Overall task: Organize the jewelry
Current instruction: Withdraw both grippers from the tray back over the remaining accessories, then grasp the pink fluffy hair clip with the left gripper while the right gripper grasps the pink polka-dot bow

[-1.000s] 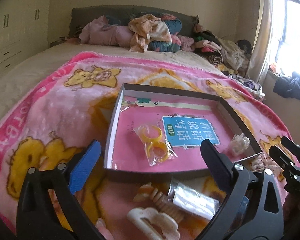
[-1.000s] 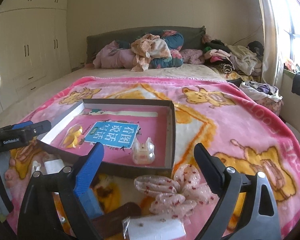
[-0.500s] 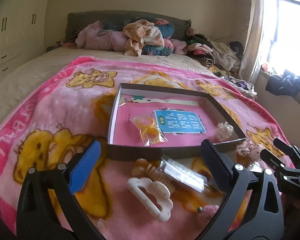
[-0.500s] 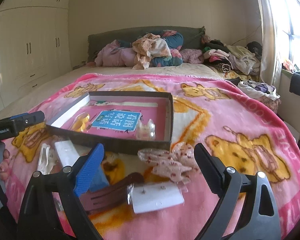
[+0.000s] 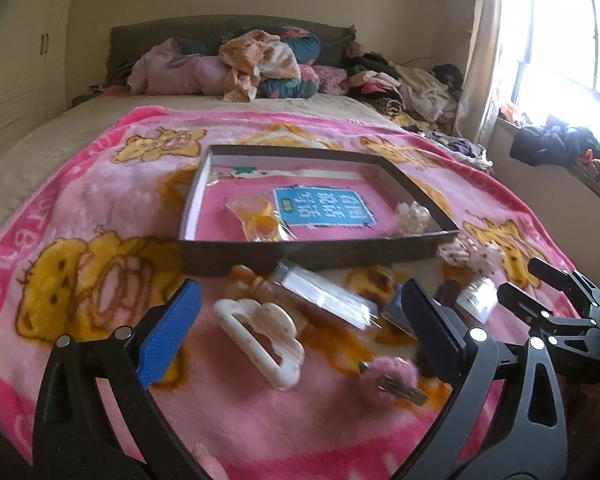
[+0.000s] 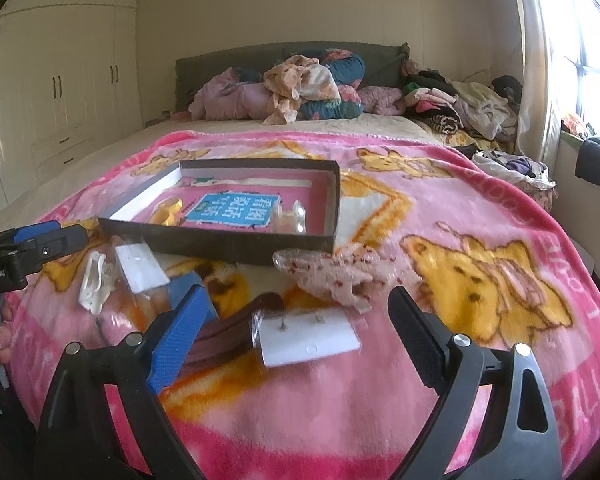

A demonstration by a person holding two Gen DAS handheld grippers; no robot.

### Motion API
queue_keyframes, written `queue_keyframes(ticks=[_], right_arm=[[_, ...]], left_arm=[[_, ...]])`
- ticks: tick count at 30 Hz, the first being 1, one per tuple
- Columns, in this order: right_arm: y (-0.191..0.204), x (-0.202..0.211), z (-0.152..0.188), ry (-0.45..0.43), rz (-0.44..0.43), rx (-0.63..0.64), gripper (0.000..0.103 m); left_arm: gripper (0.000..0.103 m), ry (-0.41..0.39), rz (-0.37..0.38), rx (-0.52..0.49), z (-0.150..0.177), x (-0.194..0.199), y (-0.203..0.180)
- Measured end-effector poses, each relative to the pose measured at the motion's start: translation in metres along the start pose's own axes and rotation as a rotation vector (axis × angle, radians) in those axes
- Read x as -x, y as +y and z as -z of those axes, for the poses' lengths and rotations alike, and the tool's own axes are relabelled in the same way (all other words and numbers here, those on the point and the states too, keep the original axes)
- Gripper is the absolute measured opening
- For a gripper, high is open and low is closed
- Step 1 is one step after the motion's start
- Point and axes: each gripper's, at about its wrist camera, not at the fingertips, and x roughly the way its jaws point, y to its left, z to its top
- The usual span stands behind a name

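A shallow dark box (image 5: 260,254) (image 6: 220,246) with a pink floor lies on the pink blanket. It holds a bagged pair of yellow rings (image 5: 260,220) and a clear hair clip (image 5: 414,216) (image 6: 290,218). In front of it lie a white claw clip (image 5: 260,338) (image 6: 94,280), a brown clip (image 5: 252,286), a bagged card (image 5: 324,294), an earring card (image 6: 308,338), a dotted bow (image 6: 332,270) and a pink pom clip (image 5: 392,380). My left gripper (image 5: 296,340) is open and empty above the white clip. My right gripper (image 6: 296,344) is open and empty above the earring card.
A dark brown hair clip (image 6: 236,328) lies beside the earring card. Piled clothes and pillows (image 6: 300,88) sit at the headboard. Wardrobes (image 6: 60,80) stand on the left, a window (image 5: 560,64) on the right. The blanket's front edge is close below both grippers.
Both grippers have drawn back from the box, toward the blanket's near edge. More loose items in front of the box have come into view. Both stay open and empty.
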Motion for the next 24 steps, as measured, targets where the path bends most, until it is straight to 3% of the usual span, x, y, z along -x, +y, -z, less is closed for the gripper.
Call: queue_keyframes(ticks=[14,24], right_arm=[[-0.018,0.012,0.013,0.018,0.037,-0.052,0.089],[-0.032,-0.003,0.015,0.035,0.059,-0.082,0.089]], left_arm=[[0.091,0.064,0.085,-0.106,0.031,-0.005,-0.041],[0.091,0.107,0.093,-0.172,0.049,-0.021,-0.057]])
